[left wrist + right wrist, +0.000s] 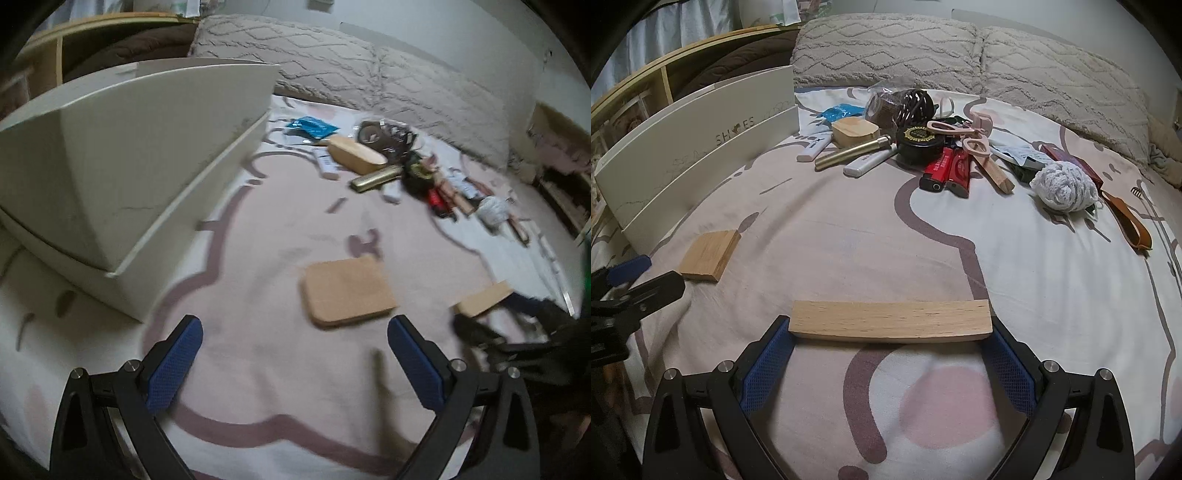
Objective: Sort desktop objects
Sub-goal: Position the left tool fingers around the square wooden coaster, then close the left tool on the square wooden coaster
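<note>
The wooden block was held endwise by the right gripper, jaws clamped across its length. It was judged stiff and light. The left gripper was seen with jaws apart, empty.

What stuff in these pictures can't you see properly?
- Inside of the white shoe box: both views, hidden by its own walls.
- Pile of small things: left wrist view, blurred.
- Right hand-held gripper around the wooden block: right wrist view, contact unclear.
- Red lighters' print: too small.

Square block just beside shoebox, seemingly apart
</note>
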{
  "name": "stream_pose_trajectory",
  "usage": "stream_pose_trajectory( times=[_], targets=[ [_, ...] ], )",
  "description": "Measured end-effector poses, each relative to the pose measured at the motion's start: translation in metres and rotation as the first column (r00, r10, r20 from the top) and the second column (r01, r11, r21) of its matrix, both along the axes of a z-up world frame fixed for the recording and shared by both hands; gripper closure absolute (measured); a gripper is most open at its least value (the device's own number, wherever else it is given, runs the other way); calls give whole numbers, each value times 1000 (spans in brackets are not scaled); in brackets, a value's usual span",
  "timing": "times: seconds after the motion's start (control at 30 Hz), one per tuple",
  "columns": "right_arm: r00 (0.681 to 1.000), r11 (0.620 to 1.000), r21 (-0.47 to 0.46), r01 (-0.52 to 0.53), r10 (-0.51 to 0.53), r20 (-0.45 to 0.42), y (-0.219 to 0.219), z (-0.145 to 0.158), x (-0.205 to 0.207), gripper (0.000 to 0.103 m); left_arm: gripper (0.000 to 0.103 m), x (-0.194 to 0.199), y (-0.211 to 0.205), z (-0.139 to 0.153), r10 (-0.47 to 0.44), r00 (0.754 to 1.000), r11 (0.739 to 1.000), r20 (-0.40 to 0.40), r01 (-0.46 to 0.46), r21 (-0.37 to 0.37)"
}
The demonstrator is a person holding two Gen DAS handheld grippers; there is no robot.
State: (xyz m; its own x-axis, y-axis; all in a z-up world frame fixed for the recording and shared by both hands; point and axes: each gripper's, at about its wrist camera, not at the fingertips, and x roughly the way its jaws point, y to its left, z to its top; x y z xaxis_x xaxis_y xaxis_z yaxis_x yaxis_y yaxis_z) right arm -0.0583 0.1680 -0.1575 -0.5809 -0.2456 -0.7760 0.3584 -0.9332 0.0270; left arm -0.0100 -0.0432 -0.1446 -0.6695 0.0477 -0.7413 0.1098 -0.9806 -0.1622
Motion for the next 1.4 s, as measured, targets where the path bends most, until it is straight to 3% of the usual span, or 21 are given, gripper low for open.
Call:
stream_pose_trajectory(
  times=[0.23,0.33,0.6,0.7,0.83,1.07,1.23,1.4],
  targets=[
    [1000,1000,1,-4,4,-1,-1,0,0,3,4,-8,20,-4,13,1000,999,-20,-14,-39],
    [1000,1000,5,-4,4,-1,-1,0,0,3,16,-14,28,-6,-5,1000,998,-17,4,-70],
    [1000,1000,18,-5,5,-4,-2,1,1,3,21,-25,37,-11,-24,1000,993,12,25,-114],
    [1000,999,32,-4,4,-8,-4,0,1,3,28,-27,39,-12,-31,999,992,15,33,-120],
    [1000,999,35,-4,4,-8,-4,0,2,3,42,-25,36,-11,-45,999,995,1,45,-88],
    [1000,999,35,-4,4,-8,-4,1,1,3,44,-14,29,-7,-135,991,990,-10,135,-40],
    [1000,999,35,-4,4,-7,-5,1,1,3,44,-2,30,-5,-244,970,963,19,245,-114],
    [1000,999,37,-4,4,-6,-5,0,1,3,43,11,32,-4,-369,927,905,65,375,-203]
  ],
)
